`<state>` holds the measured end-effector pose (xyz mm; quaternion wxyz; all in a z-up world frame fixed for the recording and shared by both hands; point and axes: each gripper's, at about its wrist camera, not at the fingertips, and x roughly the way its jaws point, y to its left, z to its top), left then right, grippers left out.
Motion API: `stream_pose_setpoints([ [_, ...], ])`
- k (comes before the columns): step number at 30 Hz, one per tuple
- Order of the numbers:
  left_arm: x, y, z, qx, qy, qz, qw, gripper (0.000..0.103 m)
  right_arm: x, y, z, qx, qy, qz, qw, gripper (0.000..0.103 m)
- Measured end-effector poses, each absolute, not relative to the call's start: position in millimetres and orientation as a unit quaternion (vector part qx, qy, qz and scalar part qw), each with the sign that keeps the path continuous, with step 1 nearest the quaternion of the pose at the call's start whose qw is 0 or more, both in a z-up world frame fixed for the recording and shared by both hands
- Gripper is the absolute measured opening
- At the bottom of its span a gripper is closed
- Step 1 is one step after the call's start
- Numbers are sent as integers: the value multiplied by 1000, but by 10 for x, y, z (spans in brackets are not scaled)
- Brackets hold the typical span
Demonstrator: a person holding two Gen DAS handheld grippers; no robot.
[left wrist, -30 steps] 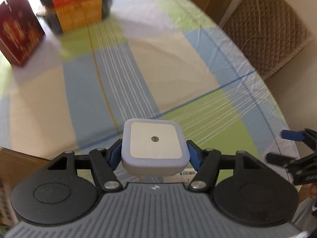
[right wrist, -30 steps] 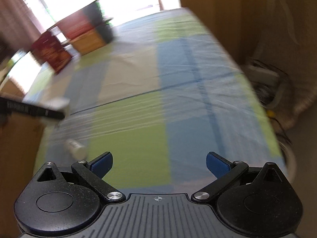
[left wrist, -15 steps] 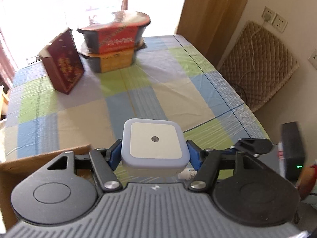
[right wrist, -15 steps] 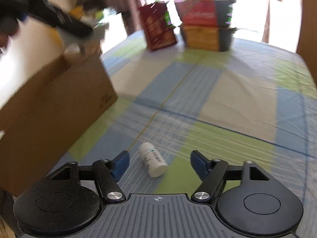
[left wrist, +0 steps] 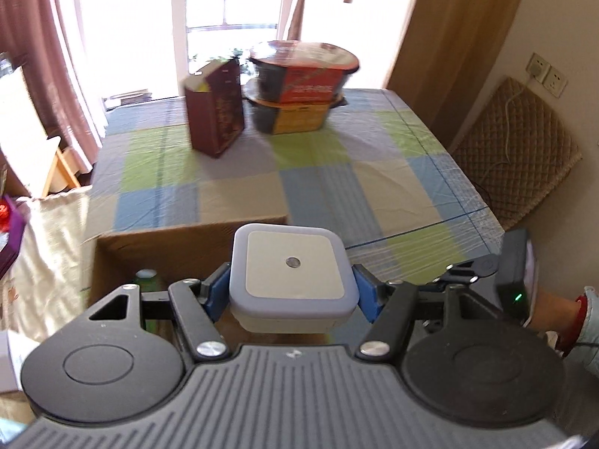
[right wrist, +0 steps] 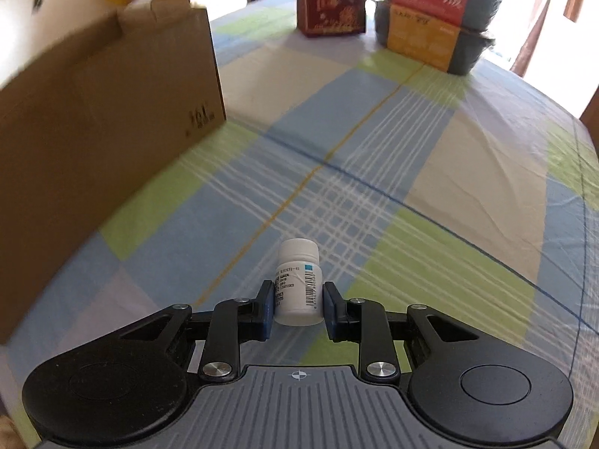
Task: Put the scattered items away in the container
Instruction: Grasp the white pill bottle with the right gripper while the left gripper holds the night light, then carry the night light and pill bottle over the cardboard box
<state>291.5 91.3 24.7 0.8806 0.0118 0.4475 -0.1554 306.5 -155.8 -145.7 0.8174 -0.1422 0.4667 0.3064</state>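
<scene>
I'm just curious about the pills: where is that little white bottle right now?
In the right wrist view, the white bottle lies on the checked tablecloth, gripped between the right gripper pads, right of the cardboard box.

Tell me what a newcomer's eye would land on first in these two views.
First, the square night light clamped in the left tongs, held above the open cardboard box. Next, the small white pill bottle lying on the checked tablecloth between the pads of the right tongs, with the box's brown wall to their left. At the table's far end stand a dark red carton and two stacked noodle bowls.
</scene>
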Motion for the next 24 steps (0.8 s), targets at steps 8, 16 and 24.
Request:
stream_pose_setpoints([
  [8,2426,1438,343,2,452,-122,884,63,2942,-1481,-659,-61,421,353,833,29],
  [16,2008,1773,354,1,465,-101,879,63,2631,-1000,-3,-64,386,455,800,29],
  [24,1727,1932,270,-7,477,-98,873,63,2104,-416,114,-134,399,566,709,29],
])
